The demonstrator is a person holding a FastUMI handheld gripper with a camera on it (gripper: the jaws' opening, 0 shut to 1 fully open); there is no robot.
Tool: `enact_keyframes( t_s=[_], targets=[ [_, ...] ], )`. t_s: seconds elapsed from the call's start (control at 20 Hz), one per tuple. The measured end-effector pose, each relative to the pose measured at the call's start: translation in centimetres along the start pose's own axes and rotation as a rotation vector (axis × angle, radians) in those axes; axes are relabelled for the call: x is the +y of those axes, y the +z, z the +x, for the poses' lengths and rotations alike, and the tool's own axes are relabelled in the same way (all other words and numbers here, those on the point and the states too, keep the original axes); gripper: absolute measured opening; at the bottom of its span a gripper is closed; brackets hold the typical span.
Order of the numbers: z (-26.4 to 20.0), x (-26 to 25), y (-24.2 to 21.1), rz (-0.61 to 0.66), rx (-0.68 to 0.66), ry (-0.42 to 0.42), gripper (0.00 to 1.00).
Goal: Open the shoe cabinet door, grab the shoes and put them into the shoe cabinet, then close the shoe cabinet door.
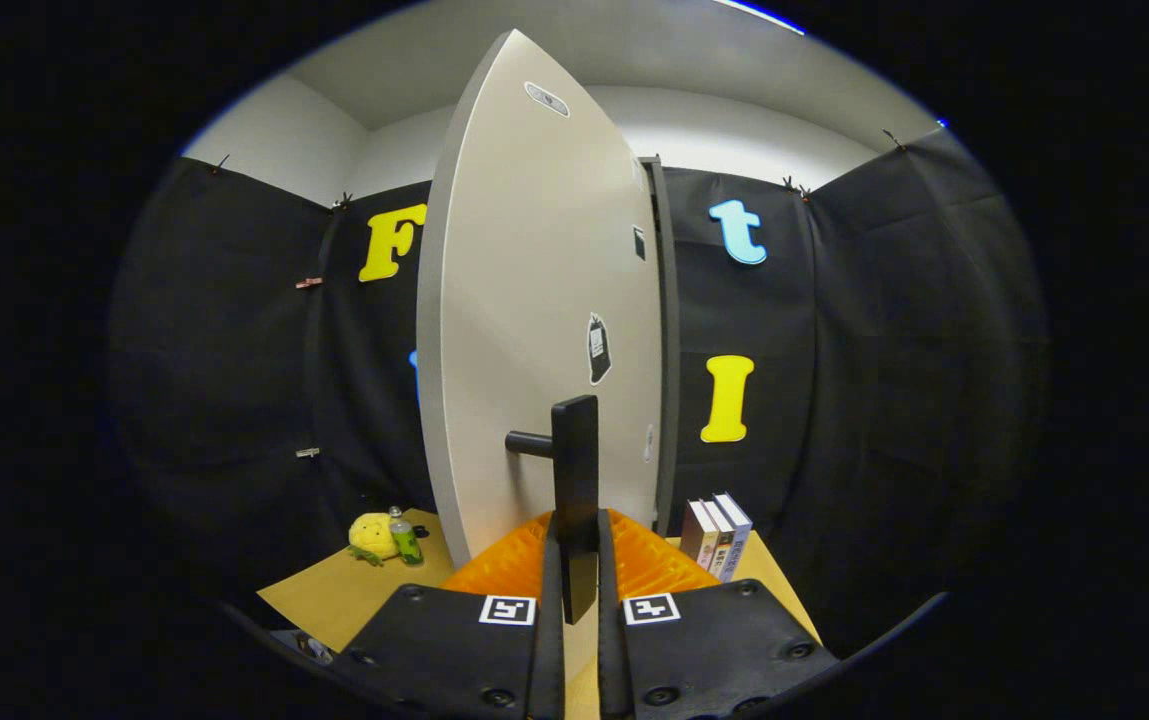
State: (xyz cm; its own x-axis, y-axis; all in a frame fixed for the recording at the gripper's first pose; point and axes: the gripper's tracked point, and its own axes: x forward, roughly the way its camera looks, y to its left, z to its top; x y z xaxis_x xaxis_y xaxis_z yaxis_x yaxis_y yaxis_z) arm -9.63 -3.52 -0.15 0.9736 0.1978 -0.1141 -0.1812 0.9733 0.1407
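Observation:
The shoe cabinet's pale grey door (534, 330) stands upright right in front of me, swung partly out on its hinge side at the right, where the dark cabinet edge (669, 340) shows. A black bar handle (575, 470) juts from the door on a short stem. My gripper (574, 560) is shut on the handle, with both fingers (546, 590) pressed against its lower end. The inside of the cabinet is hidden behind the door, and shoes are out of sight.
A wooden table top (334, 600) lies below. A yellow plush toy (372, 535) and a small green bottle (404, 540) sit beside the door's left edge. A few upright books (717, 535) stand to the right of the cabinet.

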Motion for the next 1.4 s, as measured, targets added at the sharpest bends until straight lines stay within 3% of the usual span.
enact_keyframes(
  t_s=[0.2,0.35,0.6,0.9,1.15,1.3,1.4],
  targets=[
    [-0.4,-3.7,0.3,0.023,0.016,-0.034,0.17],
    [-1.0,-6.2,0.8,0.028,0.005,-0.07,0.11],
    [-1.4,-5.8,1.5,0.062,-0.008,-0.038,0.12],
    [-2.2,-6.3,1.3,0.081,0.006,-0.09,0.12],
    [-5.9,-5.9,-1.4,0.064,0.096,-0.08,0.21],
    [-8.5,-5.1,-3.7,0.054,0.169,-0.056,0.46],
    [-9.7,-3.6,-5.6,-0.002,0.21,-0.013,0.48]
  ],
)
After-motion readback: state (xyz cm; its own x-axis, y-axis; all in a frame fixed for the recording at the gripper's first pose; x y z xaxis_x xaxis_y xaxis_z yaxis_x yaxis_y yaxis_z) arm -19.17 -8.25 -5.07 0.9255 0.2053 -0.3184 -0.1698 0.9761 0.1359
